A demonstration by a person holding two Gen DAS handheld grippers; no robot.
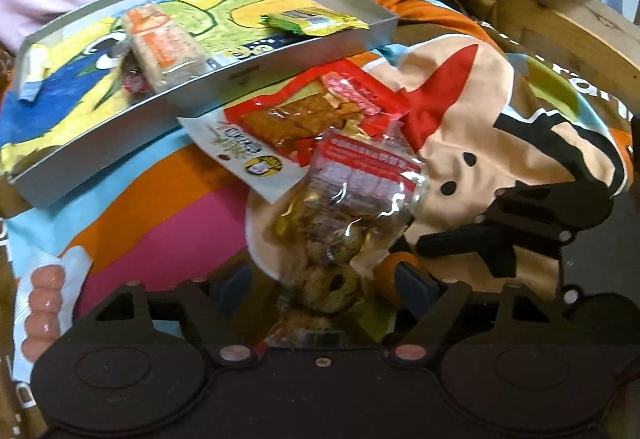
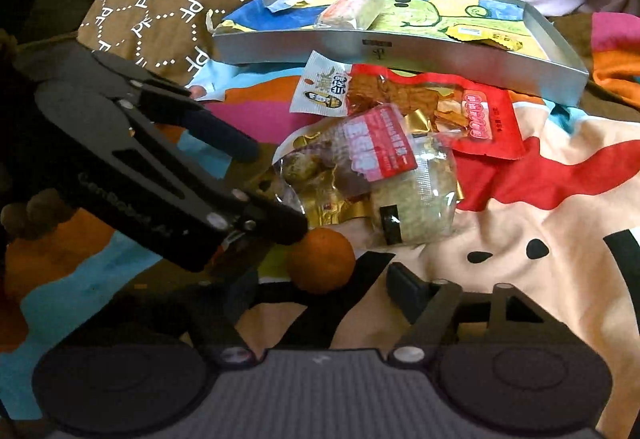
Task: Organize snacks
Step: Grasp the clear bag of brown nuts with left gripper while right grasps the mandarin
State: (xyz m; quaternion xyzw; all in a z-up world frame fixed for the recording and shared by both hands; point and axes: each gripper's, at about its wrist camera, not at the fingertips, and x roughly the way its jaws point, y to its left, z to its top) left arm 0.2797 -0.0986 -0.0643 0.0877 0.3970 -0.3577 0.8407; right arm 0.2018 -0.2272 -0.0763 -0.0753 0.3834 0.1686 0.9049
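I see several risks from here. The clear cookie bag (image 1: 340, 223) sits between the fingers of my left tool (image 1: 324, 287), but its film is slippery and loose; if the pads catch only the crinkled edge, I think the bag can slide out on the way to the tray (image 1: 280, 51). The bag also lies partly on the red snack packet (image 2: 472, 111), so a lift may drag that packet with it. The small orange (image 2: 320, 265) rests just beside the left tool's tip, and a small push may roll it away over the soft patterned blanket (image 2: 540, 199).

The left tool reaches in low from the left side in the right wrist view, with its tips at the near end of the cookie bag. Its jaws stand fairly wide around the bag, and I cannot say that they press it yet. My right tool (image 2: 320, 287) hangs low over the blanket with its jaws wide, empty, the orange lying just ahead between the fingers.

The tray stands beyond the pile and already holds a rice bar (image 1: 168, 43) and a yellow sachet (image 1: 316, 21). The white packet (image 2: 324, 91) lies against the tray's near wall.
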